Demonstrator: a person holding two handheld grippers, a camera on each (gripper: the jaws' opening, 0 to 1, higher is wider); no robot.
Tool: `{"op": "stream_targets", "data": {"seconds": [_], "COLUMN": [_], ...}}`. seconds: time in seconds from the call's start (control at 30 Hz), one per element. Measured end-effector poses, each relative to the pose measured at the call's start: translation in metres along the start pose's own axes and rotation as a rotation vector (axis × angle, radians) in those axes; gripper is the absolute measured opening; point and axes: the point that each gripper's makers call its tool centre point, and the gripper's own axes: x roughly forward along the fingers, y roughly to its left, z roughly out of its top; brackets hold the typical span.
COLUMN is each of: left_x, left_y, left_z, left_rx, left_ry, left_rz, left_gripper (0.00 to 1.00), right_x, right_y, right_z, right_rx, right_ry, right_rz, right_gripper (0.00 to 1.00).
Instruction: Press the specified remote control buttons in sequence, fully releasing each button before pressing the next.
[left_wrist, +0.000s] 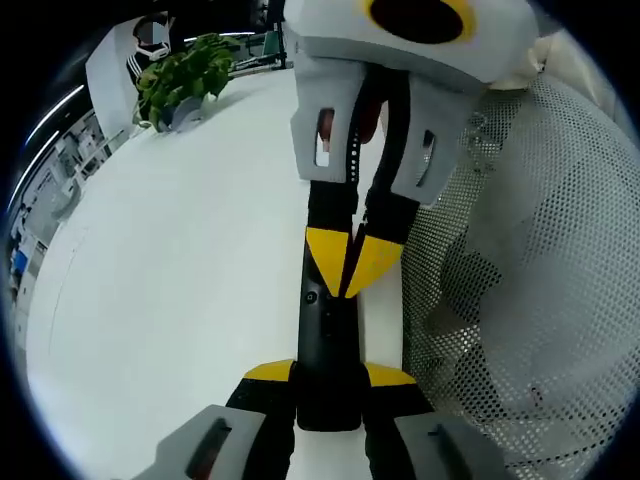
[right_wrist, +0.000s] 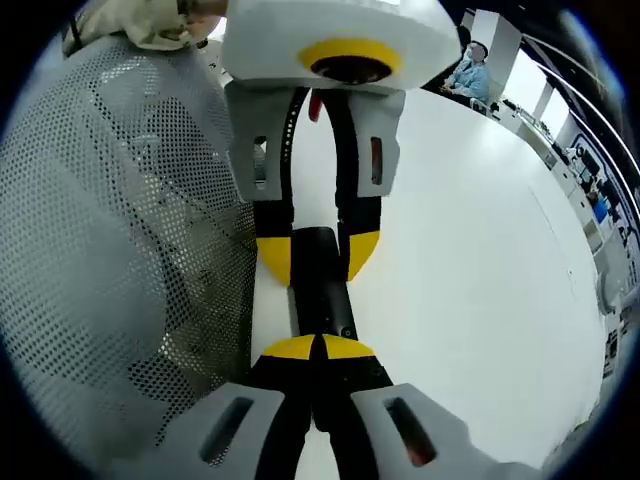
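Your left gripper (left_wrist: 330, 385) grasps the remote (left_wrist: 326, 320) lengthwise at the counter (left_wrist: 180, 300) edge, while your right gripper's (right_wrist: 317, 350) clenched fingers press down on it.

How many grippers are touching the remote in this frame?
2. The left gripper clamps the remote at one end; the right gripper, jaws closed, presses down on its top.

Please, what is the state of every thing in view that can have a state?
remote: held by its sides between the left gripper's jaws.
left gripper: shut on the remote.
right gripper: shut, tips together, set on the remote's top face.
potted plant: upright on the table, apart from both grippers.
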Motion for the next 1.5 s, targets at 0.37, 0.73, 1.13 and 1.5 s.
{"op": "stream_targets", "data": {"seconds": [0.37,0.73,1.13,1.5], "left_x": [-0.0002,-0.0005,-0.0007,-0.0009], "left_y": [0.0002,-0.0004,-0.0001,-0.0001], "left_z": [0.0,0.0001,0.0,0.0], "left_rx": [-0.001,-0.002,-0.002,0.0], "left_ry": [-0.001,-0.003,-0.003,-0.004], "left_rz": [0.0,0.001,0.002,0.004], "left_gripper": [0.25,0.25,0.25,0.25], "right_x": [0.0011,0.003,0.0026,-0.0005], "right_y": [0.0037,0.0052,0.0028,0.0012], "right_z": [-0.0004,-0.0013,-0.0007,0.001], "right_rx": [-0.235,-0.395,-0.373,-0.047], "right_ry": [0.075,0.129,0.121,0.006], "right_rz": [-0.033,-0.061,-0.061,-0.002], "right_gripper": [0.0,0.0,0.0,0.0]}}
